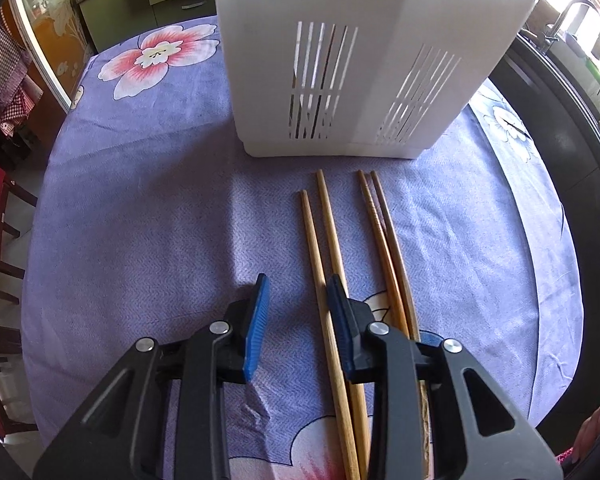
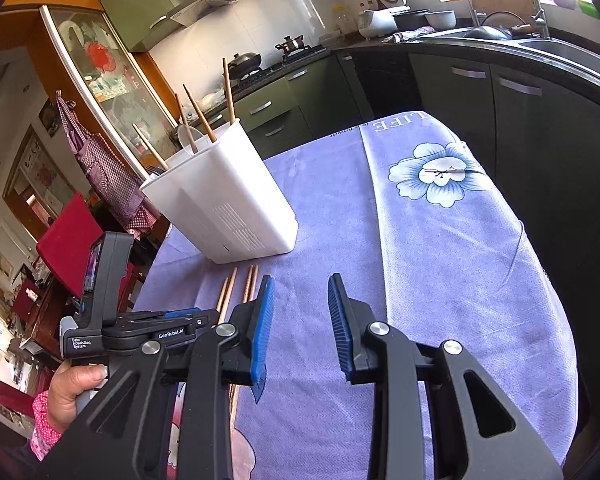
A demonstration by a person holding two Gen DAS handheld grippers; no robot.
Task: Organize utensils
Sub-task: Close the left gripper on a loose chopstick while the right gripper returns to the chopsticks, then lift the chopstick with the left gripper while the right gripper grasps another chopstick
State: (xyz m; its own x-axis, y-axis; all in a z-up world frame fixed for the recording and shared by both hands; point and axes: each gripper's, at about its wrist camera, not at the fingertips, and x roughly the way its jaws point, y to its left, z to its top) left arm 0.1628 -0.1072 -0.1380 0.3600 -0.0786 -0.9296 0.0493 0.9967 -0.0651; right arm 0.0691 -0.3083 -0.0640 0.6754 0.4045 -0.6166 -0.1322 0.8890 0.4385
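Note:
Several wooden chopsticks (image 1: 320, 240) lie side by side on the purple flowered tablecloth (image 1: 140, 200), pointing at a white slotted utensil holder (image 1: 340, 60). My left gripper (image 1: 300, 300) is open and low over the cloth; one light chopstick runs between its blue pads, untouched, and the others pass under the right finger (image 1: 340, 312). In the right wrist view the holder (image 2: 228, 208) stands upright with several chopsticks (image 2: 198, 116) and a spoon in it. My right gripper (image 2: 300, 312) is open and empty over bare cloth, right of the lying chopsticks (image 2: 236, 288).
The left handheld unit (image 2: 108, 312) and the hand holding it sit at the left of the right wrist view. A dark kitchen counter with a sink (image 2: 500, 36) runs along the table's right side. Red chairs (image 2: 68, 240) stand at the left.

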